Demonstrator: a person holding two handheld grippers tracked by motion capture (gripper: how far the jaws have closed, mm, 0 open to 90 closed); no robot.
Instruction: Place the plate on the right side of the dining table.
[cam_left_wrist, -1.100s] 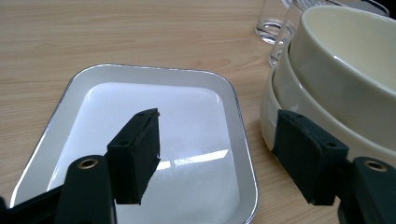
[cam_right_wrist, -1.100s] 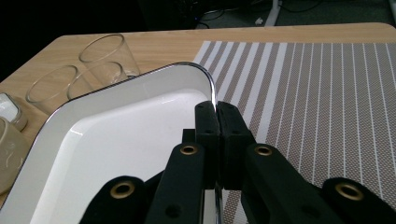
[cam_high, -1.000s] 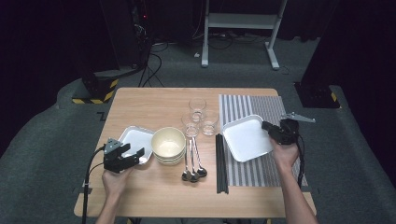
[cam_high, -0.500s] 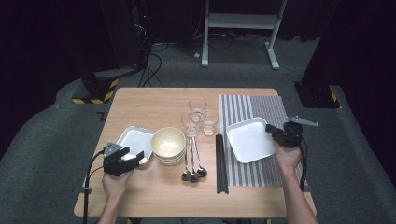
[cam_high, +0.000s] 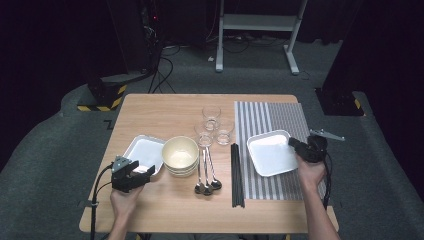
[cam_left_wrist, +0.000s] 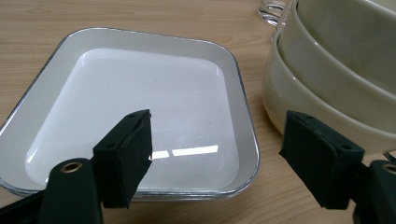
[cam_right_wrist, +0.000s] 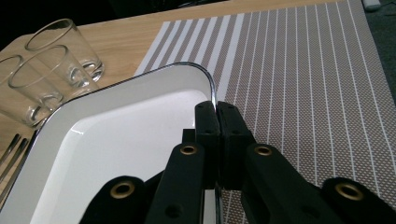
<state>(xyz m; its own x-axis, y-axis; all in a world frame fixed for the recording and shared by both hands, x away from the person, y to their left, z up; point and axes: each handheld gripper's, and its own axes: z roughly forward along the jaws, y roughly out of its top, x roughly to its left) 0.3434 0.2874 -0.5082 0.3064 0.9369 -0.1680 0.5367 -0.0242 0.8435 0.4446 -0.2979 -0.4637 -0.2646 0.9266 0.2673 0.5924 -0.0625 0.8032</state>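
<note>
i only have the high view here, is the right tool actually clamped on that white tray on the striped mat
Observer: Yes. In the right gripper view the right tool is pinched shut on the rim of the white tray.
Operator: and the left tool, holding anything
Observer: No. The left gripper view shows the left tool open, its jaws just widened, nothing between them, over the near corner of the other tray.
Operator: whats right beside it
Observer: Stacked cream bowls, three rims nested, close to that tray's edge.
</note>
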